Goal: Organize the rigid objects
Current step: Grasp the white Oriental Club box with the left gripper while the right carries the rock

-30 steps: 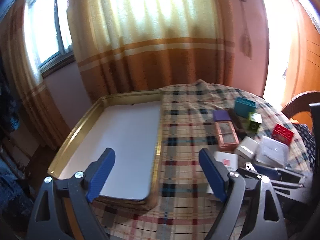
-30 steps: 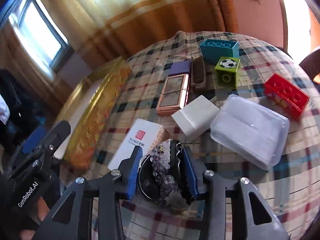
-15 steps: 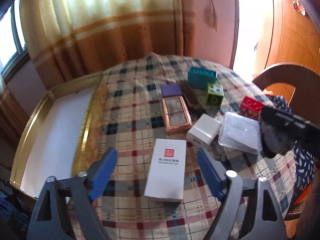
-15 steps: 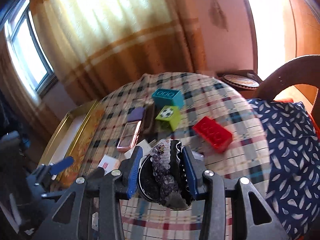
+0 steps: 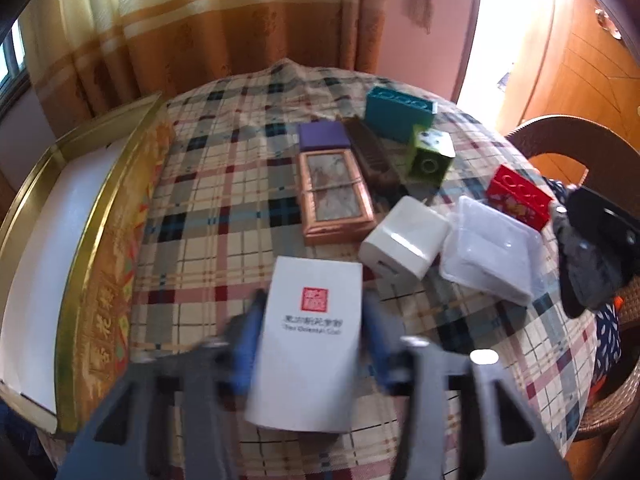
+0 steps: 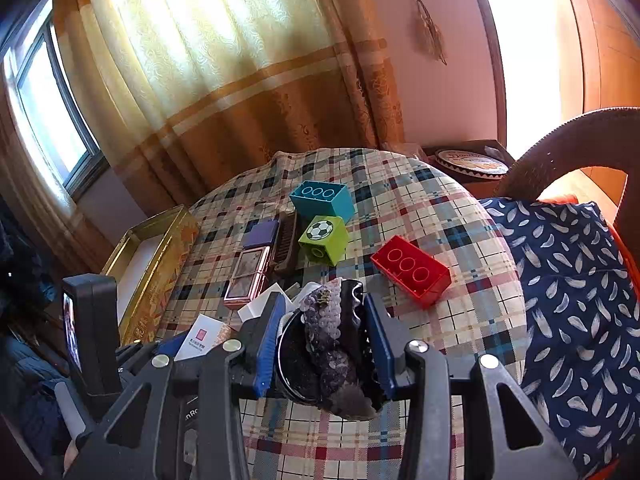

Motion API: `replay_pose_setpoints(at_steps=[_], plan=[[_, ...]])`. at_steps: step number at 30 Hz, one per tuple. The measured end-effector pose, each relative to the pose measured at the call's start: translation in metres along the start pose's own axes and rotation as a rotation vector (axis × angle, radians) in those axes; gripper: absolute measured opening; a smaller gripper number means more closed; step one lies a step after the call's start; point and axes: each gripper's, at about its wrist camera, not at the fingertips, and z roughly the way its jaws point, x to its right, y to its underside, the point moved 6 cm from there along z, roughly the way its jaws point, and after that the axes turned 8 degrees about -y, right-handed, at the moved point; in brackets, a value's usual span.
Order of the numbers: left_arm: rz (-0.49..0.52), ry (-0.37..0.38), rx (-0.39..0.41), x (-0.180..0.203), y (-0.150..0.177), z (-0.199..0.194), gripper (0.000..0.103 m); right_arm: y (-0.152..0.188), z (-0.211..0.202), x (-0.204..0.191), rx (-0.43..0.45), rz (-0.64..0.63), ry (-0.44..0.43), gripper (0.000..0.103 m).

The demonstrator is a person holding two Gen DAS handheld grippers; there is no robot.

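A white card box with a red stamp (image 5: pixel 310 336) lies on the plaid table, and my left gripper (image 5: pixel 310 344) has its blurred blue fingers on both of its long sides. It also shows in the right wrist view (image 6: pixel 202 338). My right gripper (image 6: pixel 322 340) is shut on a dark sequined hair clip (image 6: pixel 332 344) and holds it above the table's near edge. The gold tray with a white floor (image 5: pixel 36 240) stands at the left.
On the table lie a copper frame (image 5: pixel 334 196), purple box (image 5: pixel 323 136), brown comb (image 5: pixel 374 156), teal brick (image 5: pixel 398 114), green football cube (image 5: pixel 430 156), red brick (image 5: pixel 518 196), white box (image 5: pixel 404 238) and clear plastic case (image 5: pixel 490 248). A wicker chair (image 6: pixel 560 152) stands to the right.
My left gripper swung from the tray to the white card box and closed in around it. My right gripper lifted the hair clip up and back from the table.
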Motion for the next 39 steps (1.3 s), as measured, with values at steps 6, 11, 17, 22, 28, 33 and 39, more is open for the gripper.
replay_pose_setpoints(at_steps=[6,11,17,22,28,33,39], plan=[[0.004,0.001,0.082,-0.004,-0.004,-0.027,0.04,-0.008,-0.006,-0.011,0.021,-0.032,0.013,0.044],[-0.027,-0.006,0.192,-0.025,-0.023,-0.067,0.04,-0.021,-0.013,-0.03,0.05,-0.071,0.0,0.044],[-0.134,-0.007,0.271,-0.072,-0.035,-0.099,0.04,-0.03,-0.014,-0.067,0.068,-0.133,-0.044,0.044],[-0.213,-0.117,0.313,-0.12,-0.036,-0.109,0.04,-0.034,-0.004,-0.112,0.074,-0.203,-0.117,0.044],[-0.292,-0.222,0.301,-0.171,-0.026,-0.105,0.04,-0.033,0.012,-0.163,0.06,-0.263,-0.198,0.044],[-0.351,-0.286,0.27,-0.204,-0.018,-0.096,0.04,-0.027,0.035,-0.205,0.035,-0.304,-0.254,0.044],[-0.412,-0.302,0.233,-0.231,-0.005,-0.08,0.04,-0.012,0.079,-0.241,-0.024,-0.36,-0.282,0.044]])
